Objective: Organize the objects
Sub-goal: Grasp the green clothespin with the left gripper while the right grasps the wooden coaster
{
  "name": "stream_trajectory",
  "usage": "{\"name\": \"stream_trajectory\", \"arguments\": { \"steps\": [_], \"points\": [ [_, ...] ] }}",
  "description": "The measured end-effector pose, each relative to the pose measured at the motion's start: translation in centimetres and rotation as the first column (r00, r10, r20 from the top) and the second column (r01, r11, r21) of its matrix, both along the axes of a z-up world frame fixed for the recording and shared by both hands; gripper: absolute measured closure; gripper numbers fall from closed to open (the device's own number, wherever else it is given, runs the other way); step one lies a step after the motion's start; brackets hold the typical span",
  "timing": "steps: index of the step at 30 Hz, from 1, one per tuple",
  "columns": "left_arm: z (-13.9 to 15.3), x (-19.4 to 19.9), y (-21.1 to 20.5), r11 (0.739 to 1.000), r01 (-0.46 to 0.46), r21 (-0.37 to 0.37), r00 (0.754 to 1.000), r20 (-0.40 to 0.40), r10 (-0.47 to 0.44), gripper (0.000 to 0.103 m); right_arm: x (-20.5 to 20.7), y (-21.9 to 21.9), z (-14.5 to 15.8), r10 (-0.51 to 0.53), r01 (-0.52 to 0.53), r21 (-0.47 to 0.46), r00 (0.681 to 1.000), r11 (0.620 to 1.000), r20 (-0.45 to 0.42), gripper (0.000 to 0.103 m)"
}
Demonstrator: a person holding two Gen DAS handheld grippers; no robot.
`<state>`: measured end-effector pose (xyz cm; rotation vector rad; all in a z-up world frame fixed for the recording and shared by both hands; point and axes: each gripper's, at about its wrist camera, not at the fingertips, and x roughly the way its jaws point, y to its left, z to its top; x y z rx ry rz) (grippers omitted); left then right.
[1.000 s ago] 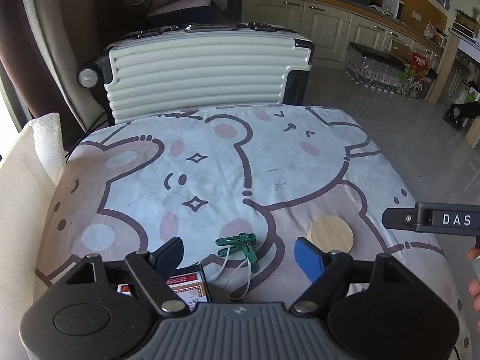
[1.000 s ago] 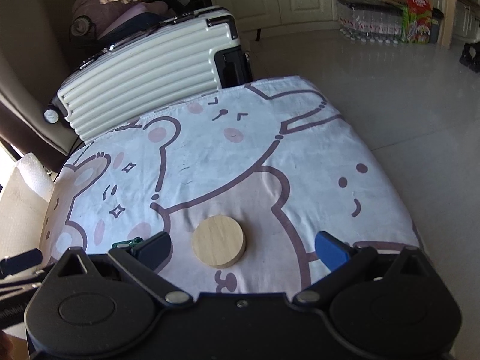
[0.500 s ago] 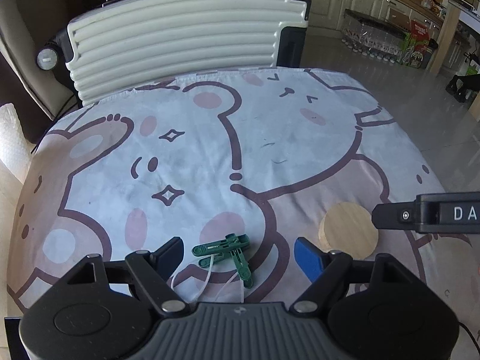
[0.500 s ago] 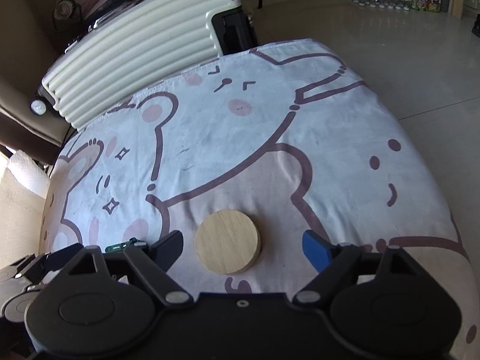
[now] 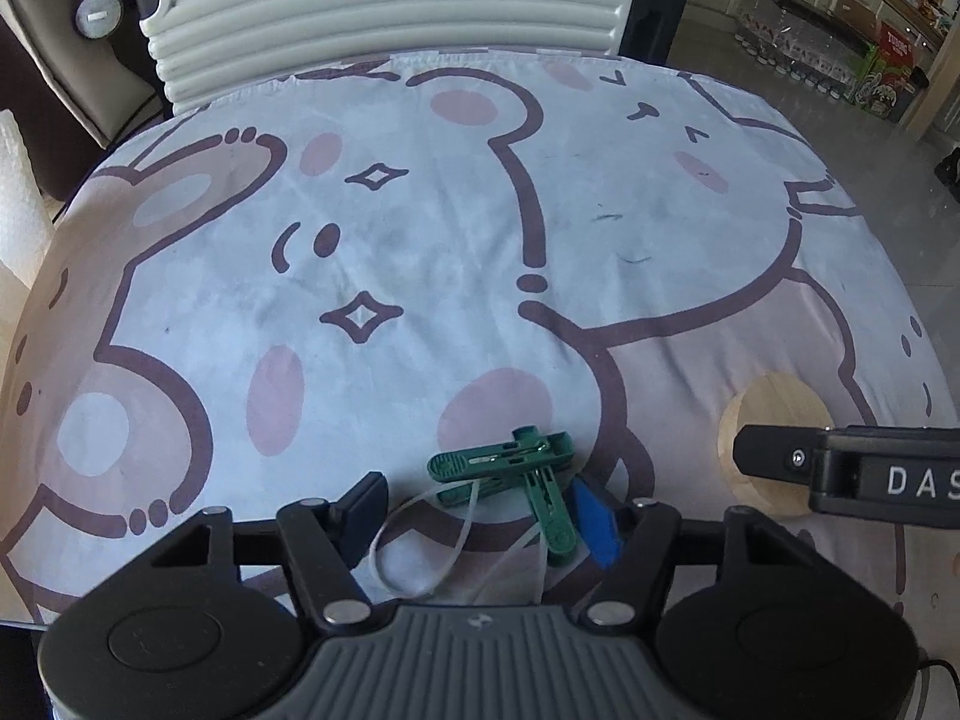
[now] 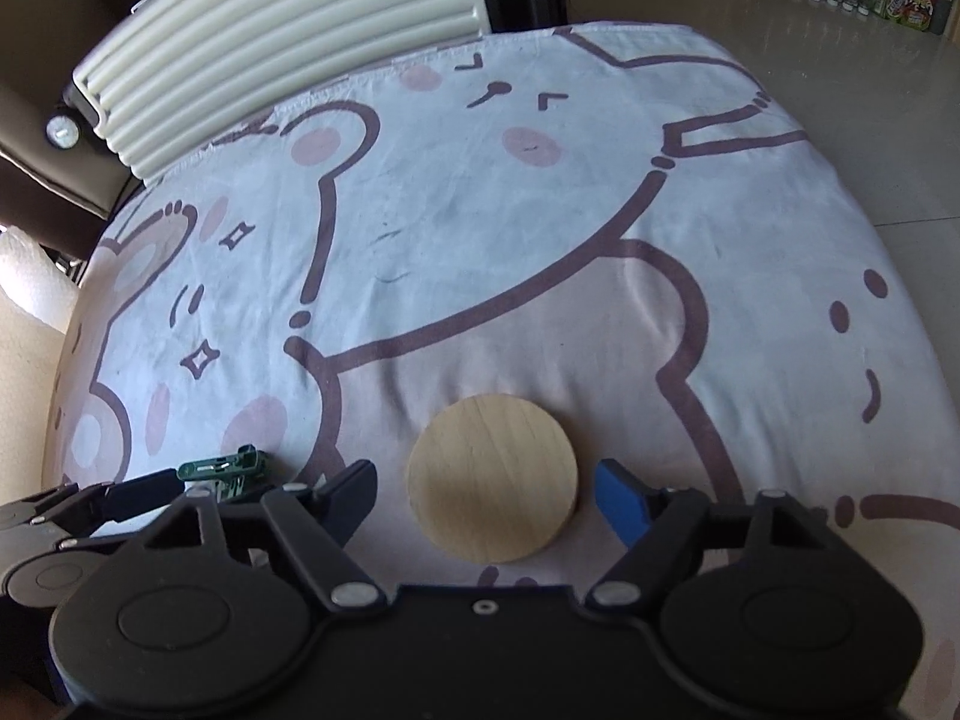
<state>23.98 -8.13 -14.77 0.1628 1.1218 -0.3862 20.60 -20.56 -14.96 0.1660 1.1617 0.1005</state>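
Two green clothespins lie crossed on the bear-print cloth, with a thin white loop trailing from them. My left gripper straddles them with its jaws closing; the blue pad is right beside one pin's end, the black pad stands apart. A round wooden disc lies flat between the fingers of my right gripper, whose jaws are also closing, with a small gap left on each side. The disc shows partly behind the right gripper's finger. The pins appear at lower left.
A cream ribbed suitcase stands against the cloth's far edge. Bubble wrap rises at the left. Tiled floor drops away on the right, with bottles and boxes along the cabinets beyond.
Both grippers have sunk toward the cloth and tipped downward. Their jaws have narrowed around the clothespins and the disc. A red card box near the left gripper has left the view.
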Motion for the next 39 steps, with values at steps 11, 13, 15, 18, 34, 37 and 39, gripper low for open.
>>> {"name": "stream_trajectory", "arguments": {
  "steps": [11,13,15,18,34,37,39],
  "points": [
    [0.1,0.5,0.9,0.998,-0.033,-0.047,0.999,-0.020,0.032,0.079,0.0,0.3,-0.7,0.043,-0.044,-0.032,0.999,0.999,-0.029,0.034],
    [0.2,0.5,1.0,0.997,-0.035,-0.063,0.999,-0.025,0.033,0.084,-0.1,0.3,-0.7,0.056,-0.057,-0.036,0.998,0.998,-0.024,0.035],
    [0.4,0.4,1.1,0.997,-0.030,-0.075,0.999,-0.026,0.028,0.084,-0.1,0.3,-0.5,0.063,-0.063,-0.033,0.998,0.997,-0.020,0.035],
    [0.6,0.3,1.1,0.996,-0.027,-0.090,0.999,-0.026,0.025,0.085,-0.3,0.4,-0.1,0.074,-0.074,-0.025,0.997,0.997,-0.009,0.035],
    [4.4,-1.6,2.5,0.991,-0.033,-0.133,0.998,0.050,0.040,0.085,-2.1,0.4,3.0,0.069,-0.068,-0.023,0.996,0.997,0.060,0.035],
    [5.6,-2.3,3.0,0.989,-0.033,-0.145,0.996,0.072,0.043,0.085,-2.8,0.4,4.2,0.068,-0.066,-0.023,0.994,0.998,0.087,0.035],
    [6.4,-2.9,3.3,0.988,-0.033,-0.151,0.995,0.084,0.046,0.085,-3.4,0.4,4.9,0.070,-0.068,-0.019,0.993,0.997,0.100,0.035]
  ]
}}
